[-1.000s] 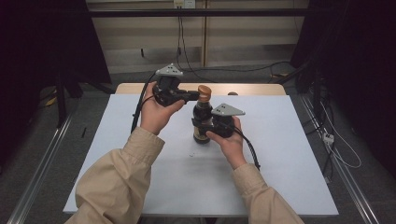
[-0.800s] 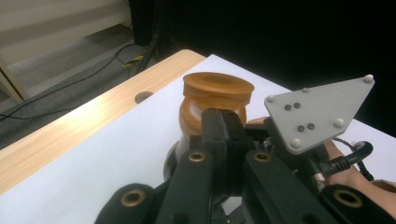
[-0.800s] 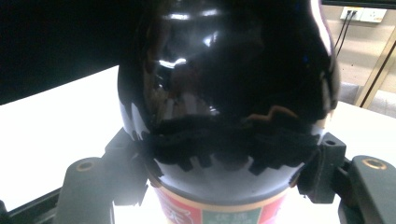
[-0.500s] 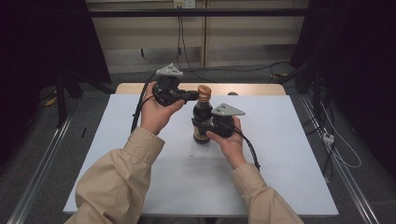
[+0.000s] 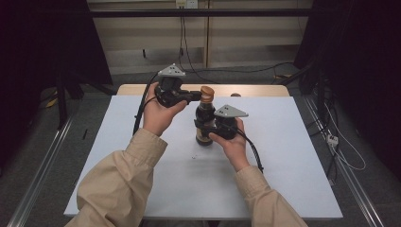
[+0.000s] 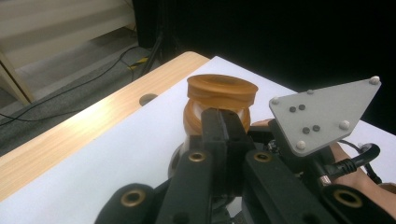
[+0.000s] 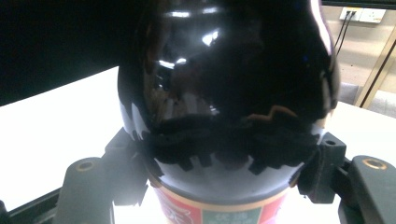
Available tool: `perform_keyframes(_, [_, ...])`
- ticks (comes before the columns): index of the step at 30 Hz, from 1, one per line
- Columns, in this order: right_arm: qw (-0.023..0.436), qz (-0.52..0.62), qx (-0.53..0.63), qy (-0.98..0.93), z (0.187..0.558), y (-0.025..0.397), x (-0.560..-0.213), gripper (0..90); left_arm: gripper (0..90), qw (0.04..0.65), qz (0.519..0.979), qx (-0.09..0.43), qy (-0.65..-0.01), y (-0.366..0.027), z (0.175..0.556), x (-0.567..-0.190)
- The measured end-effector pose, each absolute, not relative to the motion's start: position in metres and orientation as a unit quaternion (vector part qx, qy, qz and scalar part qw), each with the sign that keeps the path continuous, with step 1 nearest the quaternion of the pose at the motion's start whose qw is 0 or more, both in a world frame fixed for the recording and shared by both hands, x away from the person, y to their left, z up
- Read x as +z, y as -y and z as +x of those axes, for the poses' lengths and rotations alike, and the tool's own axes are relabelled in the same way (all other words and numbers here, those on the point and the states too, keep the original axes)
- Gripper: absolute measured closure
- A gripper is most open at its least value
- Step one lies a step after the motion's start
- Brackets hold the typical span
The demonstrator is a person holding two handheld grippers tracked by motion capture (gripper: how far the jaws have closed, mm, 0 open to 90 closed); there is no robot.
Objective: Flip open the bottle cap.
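Observation:
A dark glossy bottle [image 5: 204, 116] with a brown cap [image 5: 206, 91] stands upright on the white table [image 5: 283, 165]. My right gripper [image 5: 206, 128] is shut on the bottle's lower body; in the right gripper view the black padded jaws wrap both sides of the bottle [image 7: 229, 60] above its red and green label. My left gripper [image 5: 195, 97] is held level at cap height. Its two jaws are pressed together, with the tips against the near side of the cap [image 6: 222, 91], at its neck. The left gripper [image 6: 224, 123] holds nothing between its jaws.
The white sheet covers a wooden tabletop [image 5: 255, 90] whose far edge has a round hole [image 6: 148, 99]. Dark curtains flank the table, and cables lie on the floor behind and to the right. The right gripper's grey plate [image 6: 322, 112] sits close under the left gripper.

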State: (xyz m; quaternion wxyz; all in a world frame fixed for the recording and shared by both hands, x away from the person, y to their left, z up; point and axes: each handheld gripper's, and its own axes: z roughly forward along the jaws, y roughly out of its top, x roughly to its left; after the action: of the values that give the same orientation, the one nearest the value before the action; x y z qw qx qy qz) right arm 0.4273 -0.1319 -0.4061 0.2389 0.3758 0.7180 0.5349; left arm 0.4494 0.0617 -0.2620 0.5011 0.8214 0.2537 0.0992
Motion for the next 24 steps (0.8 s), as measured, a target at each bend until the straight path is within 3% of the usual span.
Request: perform_keyframes(24, [0.238, 0.377, 0.536, -0.716, 0.4273, 0.1319, -0.4066, 31.1, 90.0, 0.501, 0.820, 0.108, -0.254, -0.0561, 0.4497, -0.2556])
